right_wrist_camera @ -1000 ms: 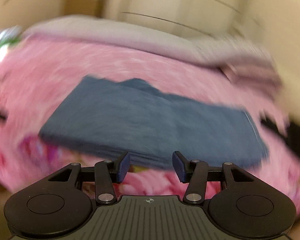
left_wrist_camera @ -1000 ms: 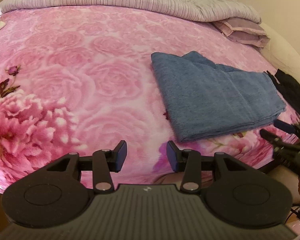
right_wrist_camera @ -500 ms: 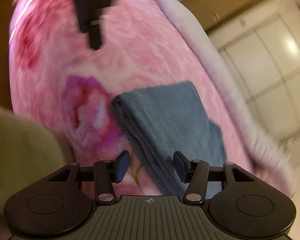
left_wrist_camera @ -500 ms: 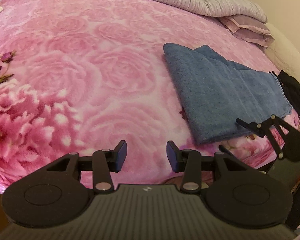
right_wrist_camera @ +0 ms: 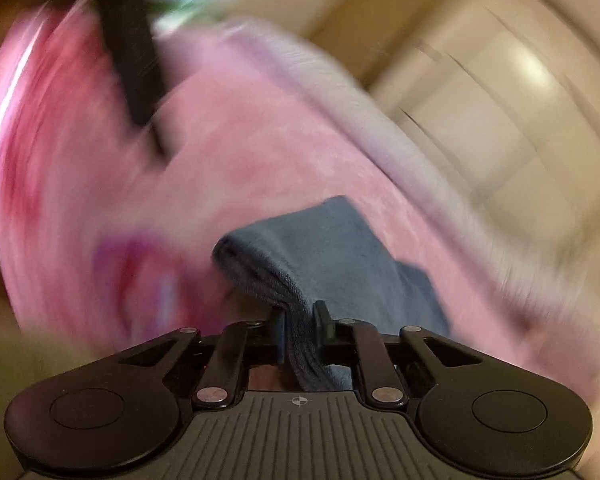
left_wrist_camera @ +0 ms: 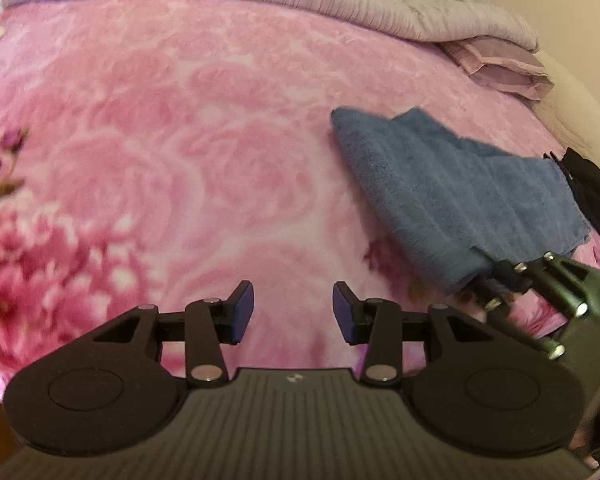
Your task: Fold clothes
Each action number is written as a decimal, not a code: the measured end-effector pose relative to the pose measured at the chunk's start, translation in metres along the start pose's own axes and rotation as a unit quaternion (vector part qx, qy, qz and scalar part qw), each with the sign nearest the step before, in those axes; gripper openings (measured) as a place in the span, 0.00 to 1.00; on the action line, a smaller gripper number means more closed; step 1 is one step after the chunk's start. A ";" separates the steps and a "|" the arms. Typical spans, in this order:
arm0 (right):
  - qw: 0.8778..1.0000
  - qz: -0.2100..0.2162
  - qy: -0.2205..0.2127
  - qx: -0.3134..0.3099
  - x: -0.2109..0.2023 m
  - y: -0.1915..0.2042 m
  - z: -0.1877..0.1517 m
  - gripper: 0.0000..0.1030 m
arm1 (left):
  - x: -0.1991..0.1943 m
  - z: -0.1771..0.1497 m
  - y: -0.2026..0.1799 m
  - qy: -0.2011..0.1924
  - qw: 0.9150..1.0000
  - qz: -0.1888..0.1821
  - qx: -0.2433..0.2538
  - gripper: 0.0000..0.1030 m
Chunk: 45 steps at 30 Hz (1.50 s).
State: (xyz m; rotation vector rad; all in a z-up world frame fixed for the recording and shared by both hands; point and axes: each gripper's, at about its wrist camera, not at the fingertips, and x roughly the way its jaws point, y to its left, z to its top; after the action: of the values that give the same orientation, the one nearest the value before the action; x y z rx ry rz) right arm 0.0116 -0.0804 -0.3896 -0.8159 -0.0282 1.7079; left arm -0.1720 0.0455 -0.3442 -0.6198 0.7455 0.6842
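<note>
one blue towel point(right_wrist_camera: 332, 248) — right gripper point(right_wrist_camera: 299, 330) closing on it, left gripper point(left_wrist_camera: 293, 312) open.

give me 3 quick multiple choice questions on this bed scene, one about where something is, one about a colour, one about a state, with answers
1. Where does the folded towel lie?
A. on the pink floral blanket
B. on the floor
C. inside a drawer

2. What colour is the towel?
A. white
B. blue
C. yellow

3. What is between the jaws of the right hand-held gripper?
A. nothing
B. a pillow
C. the towel's edge

Answers:
1. A, the left wrist view shows it resting on the pink floral blanket.
2. B, it is blue in both views.
3. C, the right wrist view shows the jaws closing with the blue towel edge pinched between them, while the left hand-held gripper stands open over the blanket.
</note>
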 end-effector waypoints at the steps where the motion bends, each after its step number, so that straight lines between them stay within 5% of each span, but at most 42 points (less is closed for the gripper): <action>1: 0.995 0.016 -0.011 0.096 -0.005 -0.026 0.004 0.11 | 0.000 0.007 -0.005 -0.005 1.000 -0.006 0.003 0.37; 3: 0.964 0.034 -0.040 0.261 -0.017 -0.077 0.002 0.11 | 0.000 0.023 -0.019 -0.017 1.000 -0.018 0.013 0.37; 5: 0.917 0.030 -0.069 0.392 -0.031 -0.124 -0.013 0.11 | 0.003 0.041 -0.039 -0.031 0.999 -0.031 0.031 0.37; 9: 0.801 0.008 -0.115 0.588 -0.063 -0.206 -0.067 0.11 | 0.022 0.074 -0.096 -0.052 0.992 -0.077 0.083 0.37; 13: 0.704 -0.034 -0.128 0.698 -0.084 -0.259 -0.130 0.12 | 0.060 0.094 -0.157 -0.048 0.982 -0.143 0.118 0.37; 16: 0.653 -0.087 -0.077 0.749 -0.083 -0.283 -0.177 0.15 | 0.099 0.096 -0.194 -0.016 0.976 -0.178 0.121 0.37; 19: 0.602 -0.095 -0.044 0.792 -0.078 -0.298 -0.214 0.30 | 0.128 0.093 -0.219 0.015 0.974 -0.195 0.116 0.36; 22: 0.599 -0.072 -0.096 0.792 -0.085 -0.305 -0.215 0.46 | 0.138 0.089 -0.232 0.021 0.971 -0.203 0.122 0.36; 25: 0.608 -0.077 -0.102 0.784 -0.087 -0.313 -0.216 0.48 | 0.143 0.090 -0.239 0.020 0.971 -0.204 0.126 0.36; 27: 0.609 -0.100 -0.064 0.784 -0.081 -0.318 -0.218 0.16 | 0.146 0.095 -0.242 0.021 0.971 -0.201 0.129 0.36; 28: 0.612 -0.106 -0.056 0.782 -0.076 -0.321 -0.217 0.15 | 0.147 0.097 -0.244 0.022 0.971 -0.200 0.130 0.36; 29: 0.622 -0.111 -0.057 0.773 -0.082 -0.315 -0.216 0.13 | 0.149 0.100 -0.245 0.022 0.971 -0.200 0.132 0.36; 32: 0.682 -0.142 -0.079 0.713 -0.099 -0.319 -0.185 0.12 | 0.151 0.105 -0.250 0.019 0.967 -0.209 0.143 0.36; 34: 0.678 -0.147 -0.074 0.717 -0.105 -0.329 -0.184 0.11 | 0.154 0.107 -0.255 0.021 0.965 -0.213 0.149 0.37; 38: 0.602 -0.120 -0.032 0.789 -0.091 -0.323 -0.232 0.12 | 0.167 0.105 -0.262 0.037 0.964 -0.218 0.151 0.37; 40: 0.591 -0.123 -0.042 0.796 -0.088 -0.317 -0.239 0.12 | 0.170 0.104 -0.261 0.044 0.965 -0.213 0.150 0.37; 42: 0.594 -0.137 -0.039 0.792 -0.089 -0.318 -0.232 0.12 | 0.169 0.105 -0.257 0.042 0.965 -0.209 0.151 0.37; 45: 0.635 -0.174 -0.045 0.751 -0.099 -0.317 -0.203 0.12 | 0.164 0.109 -0.248 0.030 0.966 -0.205 0.153 0.37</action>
State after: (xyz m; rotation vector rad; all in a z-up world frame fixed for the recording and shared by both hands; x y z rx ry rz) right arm 0.3941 -0.1451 -0.3581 0.5489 0.9913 0.8446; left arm 0.1440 0.0233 -0.3433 -0.4911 0.7315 0.1641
